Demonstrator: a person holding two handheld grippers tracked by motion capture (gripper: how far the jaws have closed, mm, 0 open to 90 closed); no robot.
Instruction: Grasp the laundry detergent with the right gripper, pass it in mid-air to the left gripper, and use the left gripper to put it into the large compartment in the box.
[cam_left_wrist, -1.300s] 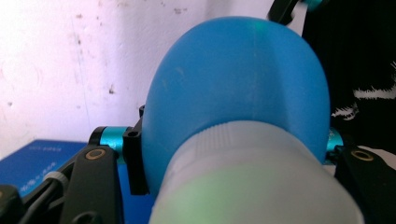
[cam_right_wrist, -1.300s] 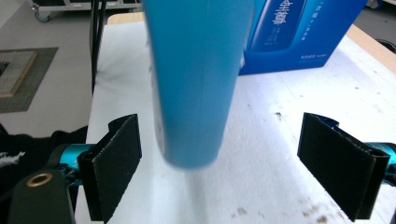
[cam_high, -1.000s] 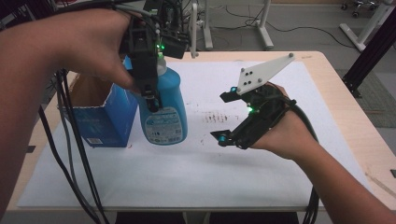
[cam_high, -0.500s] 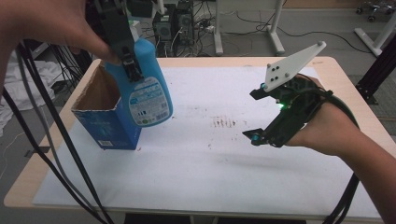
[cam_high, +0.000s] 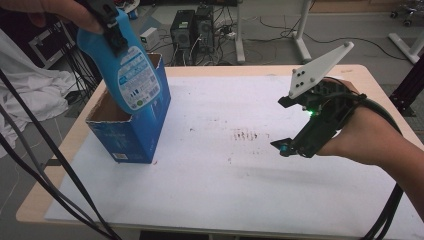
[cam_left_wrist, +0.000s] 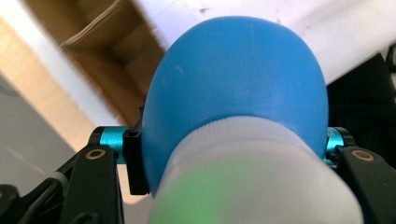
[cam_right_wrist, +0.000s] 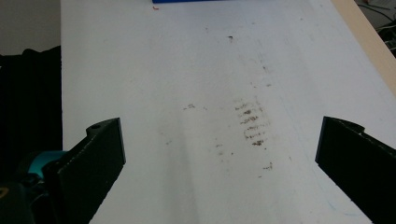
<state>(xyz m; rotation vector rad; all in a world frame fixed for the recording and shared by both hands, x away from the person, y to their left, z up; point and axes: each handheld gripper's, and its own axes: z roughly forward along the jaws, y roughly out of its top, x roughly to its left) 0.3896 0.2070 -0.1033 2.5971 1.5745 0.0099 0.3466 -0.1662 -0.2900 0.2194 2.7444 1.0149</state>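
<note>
A blue bottle (cam_high: 132, 75) with a white label hangs tilted, its base at the open top of a blue cardboard box (cam_high: 145, 132). My left gripper (cam_high: 112, 25) is shut on the bottle's neck end, held by a hand at the top left. In the left gripper view the bottle's blue shoulder (cam_left_wrist: 238, 84) and white cap (cam_left_wrist: 261, 186) sit between the jaws of the left gripper (cam_left_wrist: 233, 149), with the brown inside of the box (cam_left_wrist: 112, 56) beyond. My right gripper (cam_high: 295, 142) hovers open over the white board, nothing between its jaws (cam_right_wrist: 219, 149).
A white board (cam_high: 225, 195) covers the wooden table (cam_high: 380, 85) and bears dark smudges (cam_high: 245, 135) near the middle. Black cables (cam_high: 45, 165) hang past the table's left edge. Computer cases and stands are on the floor behind.
My left gripper has lifted the bottle from the board beside the box and carried it left over the box's open top. The right gripper has stayed open near the same spot.
</note>
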